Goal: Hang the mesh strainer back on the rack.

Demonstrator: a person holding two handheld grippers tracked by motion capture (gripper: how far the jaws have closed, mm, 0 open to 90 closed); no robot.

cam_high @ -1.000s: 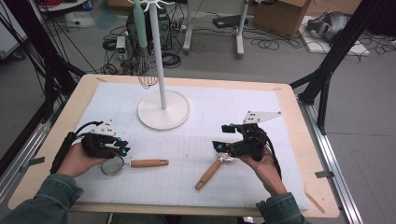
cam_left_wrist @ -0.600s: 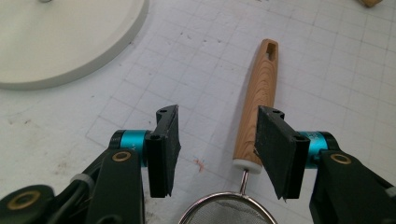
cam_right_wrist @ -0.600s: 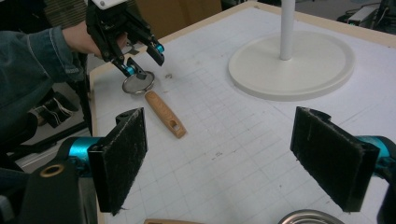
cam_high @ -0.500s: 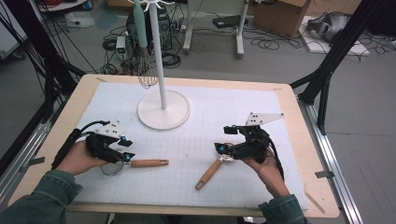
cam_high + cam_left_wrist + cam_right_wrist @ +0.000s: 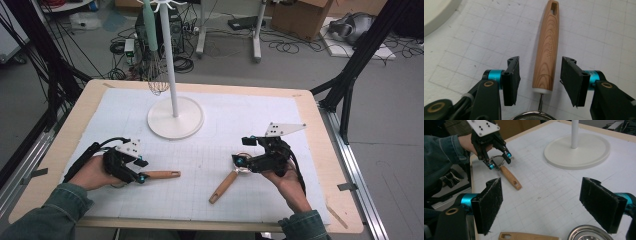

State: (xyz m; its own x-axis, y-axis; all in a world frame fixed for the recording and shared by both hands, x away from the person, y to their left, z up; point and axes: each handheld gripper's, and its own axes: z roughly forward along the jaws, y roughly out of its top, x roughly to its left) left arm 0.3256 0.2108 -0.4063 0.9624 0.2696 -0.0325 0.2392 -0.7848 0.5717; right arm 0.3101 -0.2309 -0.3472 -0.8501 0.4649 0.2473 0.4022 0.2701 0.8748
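A strainer with a wooden handle (image 5: 160, 174) (image 5: 547, 47) lies on the white mat at front left. My left gripper (image 5: 142, 170) (image 5: 540, 62) is low over it, and its jaws have just been opening. They stand on either side of the handle near the metal ring, with a gap on each side. A second wooden-handled utensil (image 5: 224, 186) (image 5: 524, 236) with a metal bowl (image 5: 587, 233) lies at front right. My right gripper (image 5: 242, 151) (image 5: 540, 200) hovers over its bowl end, open wide, with nothing between its pads.
A white stand with a round base (image 5: 175, 120) (image 5: 579, 150) rises at the back centre of the mat. A whisk (image 5: 157, 80) hangs from it. The table's wooden rim (image 5: 330, 150) runs along the right side. Cables and boxes lie on the floor beyond.
My left gripper has slid a little to the right along the strainer's handle and dropped lower, and its jaws stand wider. The right gripper has stayed in place.
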